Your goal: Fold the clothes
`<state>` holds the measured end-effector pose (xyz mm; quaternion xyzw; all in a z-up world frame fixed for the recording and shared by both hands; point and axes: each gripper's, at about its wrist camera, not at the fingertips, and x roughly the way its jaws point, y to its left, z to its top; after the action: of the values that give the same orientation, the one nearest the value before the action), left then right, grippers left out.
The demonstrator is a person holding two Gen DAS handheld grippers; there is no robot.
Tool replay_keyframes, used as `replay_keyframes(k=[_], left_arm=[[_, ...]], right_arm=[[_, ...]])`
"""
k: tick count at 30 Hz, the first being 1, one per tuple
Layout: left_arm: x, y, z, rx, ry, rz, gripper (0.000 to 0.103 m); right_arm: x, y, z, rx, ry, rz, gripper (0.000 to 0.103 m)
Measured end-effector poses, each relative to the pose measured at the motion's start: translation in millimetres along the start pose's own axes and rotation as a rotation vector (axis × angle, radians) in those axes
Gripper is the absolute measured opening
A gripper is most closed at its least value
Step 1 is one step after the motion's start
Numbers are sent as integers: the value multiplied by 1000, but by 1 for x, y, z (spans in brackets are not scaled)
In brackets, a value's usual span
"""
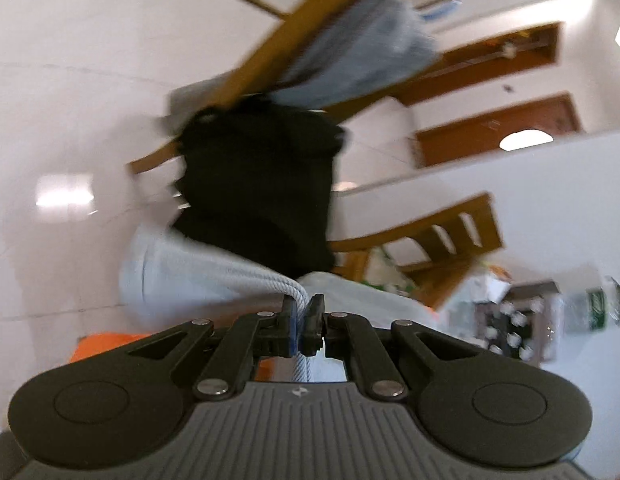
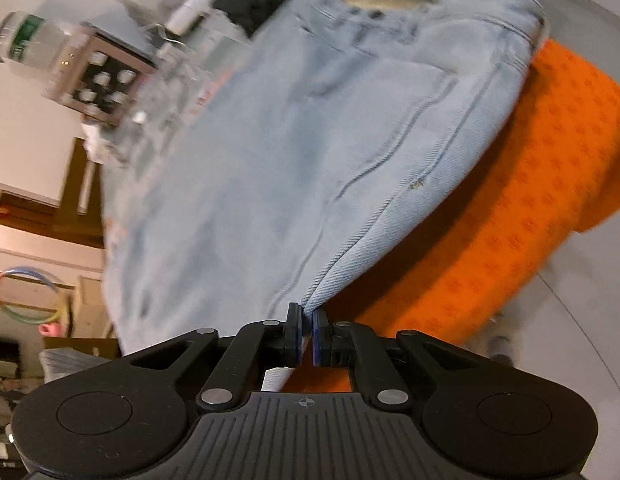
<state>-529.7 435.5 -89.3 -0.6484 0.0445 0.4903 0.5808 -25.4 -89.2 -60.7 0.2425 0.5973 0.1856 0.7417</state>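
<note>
Jeans (image 2: 293, 152) edge between both grippers' fingers (image 2: 294, 334)

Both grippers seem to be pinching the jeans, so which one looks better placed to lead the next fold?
Probably right. The right gripper pinches the jeans at an edge with the whole garment spread ahead. The left gripper sees only a bunched fold.

Both wrist cameras are looking close along their fingers, tilted, the left toward chairs (image 1: 422, 236) and wall, the right across the jeans (image 2: 293, 140), apparently sharing the bottle (image 1: 598, 304).
</note>
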Motion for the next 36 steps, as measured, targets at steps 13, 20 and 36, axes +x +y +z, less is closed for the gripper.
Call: replay_keyframes(k=[13,20,36], left_arm=[[3,31,6,39,43,111,35],[-5,14,-2,107,38,136,75],[-14,-73,-106,276,10,103,83]], right_arm=[[-2,-13,-4,-111,-31,-100,21],[-11,-20,-9,-191,-83,-152,36],[-32,-60,114,-298,-178,-241,43]])
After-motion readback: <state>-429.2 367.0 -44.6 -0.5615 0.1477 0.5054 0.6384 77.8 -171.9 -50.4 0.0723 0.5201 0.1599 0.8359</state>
